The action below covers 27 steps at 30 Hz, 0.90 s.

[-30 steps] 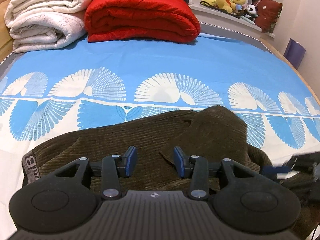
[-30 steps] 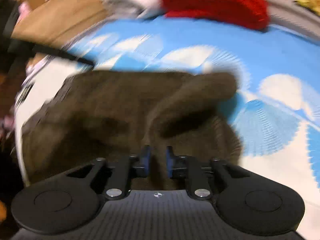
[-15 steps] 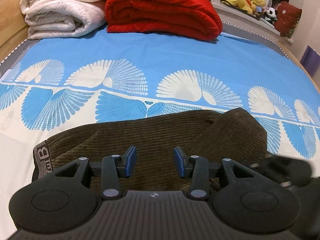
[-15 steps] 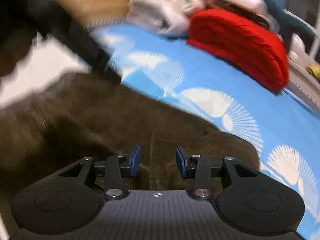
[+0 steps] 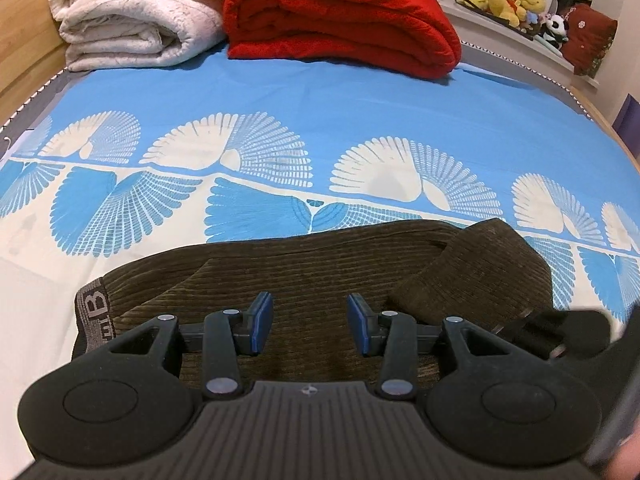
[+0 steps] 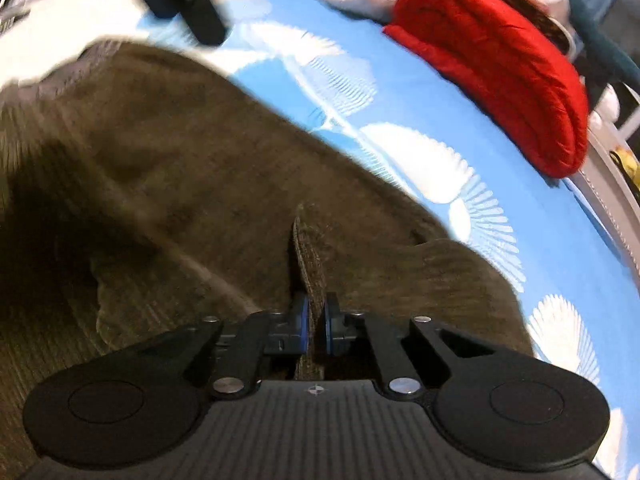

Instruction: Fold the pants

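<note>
Bed sheet (image 5: 360,120), pants (image 6: 200,160) fold pinched — right jaws

My left gripper (image 5: 309,324): matte black ribbed housing, 2 round discs, silver screws, and 2 fingers (image 5: 262,322) with blue pads.

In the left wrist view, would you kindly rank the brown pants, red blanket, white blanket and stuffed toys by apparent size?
1. brown pants, though nearest the camera
2. red blanket
3. white blanket, partly cropped
4. stuffed toys
</note>
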Available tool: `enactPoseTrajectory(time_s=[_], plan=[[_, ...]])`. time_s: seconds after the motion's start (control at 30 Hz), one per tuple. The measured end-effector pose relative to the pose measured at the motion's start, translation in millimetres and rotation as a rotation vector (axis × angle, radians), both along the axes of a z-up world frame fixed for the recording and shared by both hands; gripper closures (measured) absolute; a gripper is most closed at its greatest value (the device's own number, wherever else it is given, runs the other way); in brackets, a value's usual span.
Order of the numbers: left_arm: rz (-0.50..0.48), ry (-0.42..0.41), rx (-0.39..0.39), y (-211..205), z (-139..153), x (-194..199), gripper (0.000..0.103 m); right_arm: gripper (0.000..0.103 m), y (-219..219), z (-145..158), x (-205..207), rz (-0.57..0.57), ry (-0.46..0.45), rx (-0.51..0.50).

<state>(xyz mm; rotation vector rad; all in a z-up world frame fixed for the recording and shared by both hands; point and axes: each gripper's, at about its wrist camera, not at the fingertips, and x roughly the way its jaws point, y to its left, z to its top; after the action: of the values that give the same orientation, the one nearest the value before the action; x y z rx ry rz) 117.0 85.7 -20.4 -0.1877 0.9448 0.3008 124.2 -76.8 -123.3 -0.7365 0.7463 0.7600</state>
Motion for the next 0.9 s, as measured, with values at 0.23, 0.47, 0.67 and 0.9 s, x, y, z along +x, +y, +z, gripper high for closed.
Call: enactPoseTrajectory(time_s=[0.23, 0.47, 0.67, 0.9], plan=[[-0.006, -0.006, -0.004, -6.1, 1.9, 0.9, 0.057, 0.096, -113.5, 96.1, 53.5, -0.348, 0.026, 0.535], [-0.083, 0.008, -0.005, -24.4, -2.2, 3.6, 0.057, 0.096, -356.2, 103.2, 78.3, -1.171, -0.112, 0.976], [-0.236, 0.074, -0.032, -57.8, -21.0, 7.5, 0.050, 0.095, -496.5, -9.6, 55.9, -1.777, 0.197, 0.967], [-0.403, 0.194, -0.132, -87.8, -54.1, 11.8, 0.050, 0.078, -511.4, -21.8, 69.5, -1.702, 0.218, 0.951]])
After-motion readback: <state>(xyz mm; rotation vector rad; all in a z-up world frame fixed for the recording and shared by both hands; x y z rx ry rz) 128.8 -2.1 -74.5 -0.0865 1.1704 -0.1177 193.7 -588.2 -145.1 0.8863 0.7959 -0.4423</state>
